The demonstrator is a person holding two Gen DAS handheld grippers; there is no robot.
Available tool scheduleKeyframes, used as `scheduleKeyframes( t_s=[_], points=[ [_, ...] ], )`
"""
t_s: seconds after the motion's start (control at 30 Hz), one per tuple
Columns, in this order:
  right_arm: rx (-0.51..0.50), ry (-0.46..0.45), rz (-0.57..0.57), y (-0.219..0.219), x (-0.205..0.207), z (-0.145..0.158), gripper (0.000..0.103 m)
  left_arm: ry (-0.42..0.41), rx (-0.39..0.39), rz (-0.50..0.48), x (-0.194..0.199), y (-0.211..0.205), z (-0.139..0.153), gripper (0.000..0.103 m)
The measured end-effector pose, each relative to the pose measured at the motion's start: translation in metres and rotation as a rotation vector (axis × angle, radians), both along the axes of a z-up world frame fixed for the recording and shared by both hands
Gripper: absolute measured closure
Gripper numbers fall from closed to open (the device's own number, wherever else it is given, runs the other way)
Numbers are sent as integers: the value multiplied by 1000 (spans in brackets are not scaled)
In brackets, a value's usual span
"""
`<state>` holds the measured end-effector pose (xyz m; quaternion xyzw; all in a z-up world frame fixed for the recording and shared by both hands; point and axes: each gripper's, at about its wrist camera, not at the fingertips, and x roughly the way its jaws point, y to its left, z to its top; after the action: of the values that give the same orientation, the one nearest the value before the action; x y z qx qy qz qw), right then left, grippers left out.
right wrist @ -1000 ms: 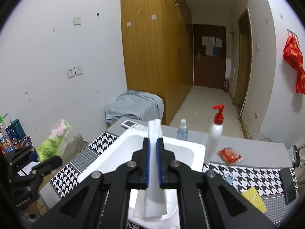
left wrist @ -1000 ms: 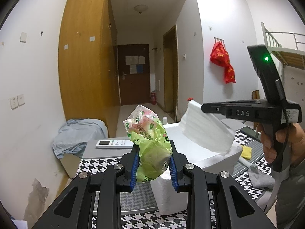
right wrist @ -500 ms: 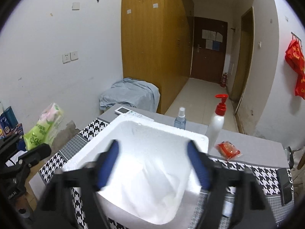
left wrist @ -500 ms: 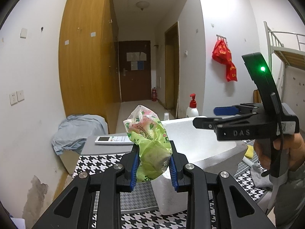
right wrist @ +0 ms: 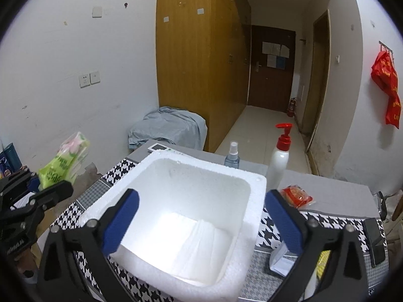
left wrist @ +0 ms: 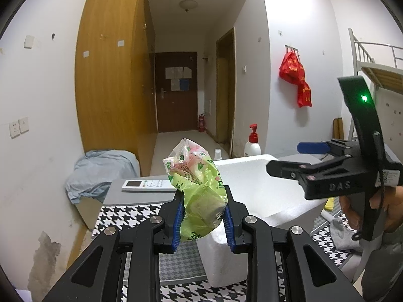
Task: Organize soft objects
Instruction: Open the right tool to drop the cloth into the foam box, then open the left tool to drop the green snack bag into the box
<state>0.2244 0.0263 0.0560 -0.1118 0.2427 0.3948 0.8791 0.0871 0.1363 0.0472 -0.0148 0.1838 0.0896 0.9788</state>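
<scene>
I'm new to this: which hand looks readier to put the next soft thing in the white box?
The left gripper: it holds the green packet beside the foam box. The right gripper is opening, empty, above it.

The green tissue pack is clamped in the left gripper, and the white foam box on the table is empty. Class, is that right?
Not quite. The foam box is not empty: the right wrist view shows folded white tissue lying inside. The green tissue pack is indeed clamped in the left gripper.

Pump bottle [right wrist: 279, 158] beside spray bottle [right wrist: 232, 155]
</scene>
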Motion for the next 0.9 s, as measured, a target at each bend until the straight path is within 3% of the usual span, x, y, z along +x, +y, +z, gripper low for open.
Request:
scheduleKeyframes(
  t_s=[0.73,0.9],
  points=[
    [106,21,-105,-74,1,0,0,23,-32,-142,40,-22,4,74],
    [88,14,-152,-94,-1,-3,1,37,-40,-161,50,-30,2,74]
  ],
)
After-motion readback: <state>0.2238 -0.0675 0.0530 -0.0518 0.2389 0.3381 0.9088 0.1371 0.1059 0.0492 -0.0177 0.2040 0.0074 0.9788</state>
